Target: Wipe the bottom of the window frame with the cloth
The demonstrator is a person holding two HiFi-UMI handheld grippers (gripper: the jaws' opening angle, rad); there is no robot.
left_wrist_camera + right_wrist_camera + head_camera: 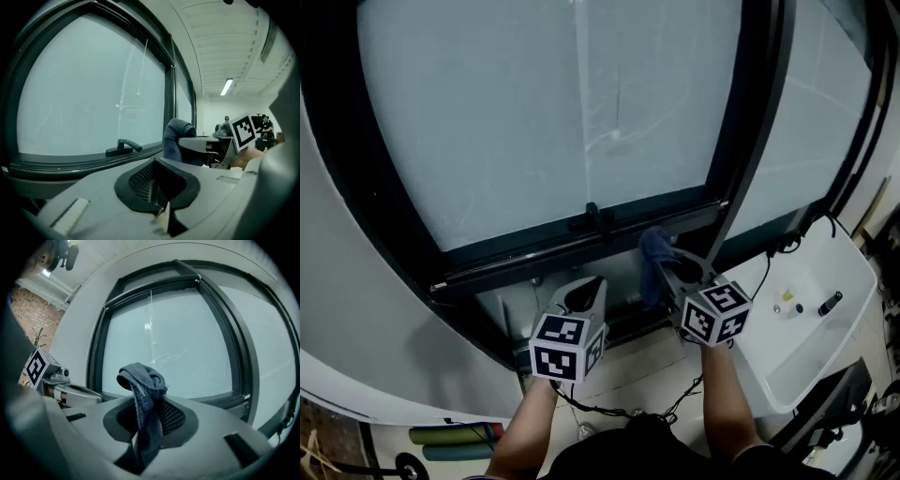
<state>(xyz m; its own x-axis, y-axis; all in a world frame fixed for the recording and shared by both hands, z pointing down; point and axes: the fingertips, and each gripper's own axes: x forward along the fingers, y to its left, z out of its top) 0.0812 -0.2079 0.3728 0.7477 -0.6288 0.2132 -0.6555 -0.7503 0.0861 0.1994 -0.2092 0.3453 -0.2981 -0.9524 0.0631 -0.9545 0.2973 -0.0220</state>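
Observation:
The dark bottom window frame [534,251] runs across below the pale glass, with a handle [593,221] on it. My right gripper [678,272] is shut on a blue cloth [655,255], which bunches up above the jaws and hangs down between them [143,394]. The cloth is close to the lower frame, near the dark upright; I cannot tell whether they touch. My left gripper [583,294] is to the left and lower, short of the frame, shut with nothing in it. In the left gripper view the cloth [175,138] and the right gripper [202,146] are ahead on the right.
A white table [844,272] stands at the right with a dark marker [830,303] and a small bottle [787,302]. A dark cable [628,410] lies on the floor below my arms. Rolled items [455,437] lie at the lower left. People [265,123] are far off in the room.

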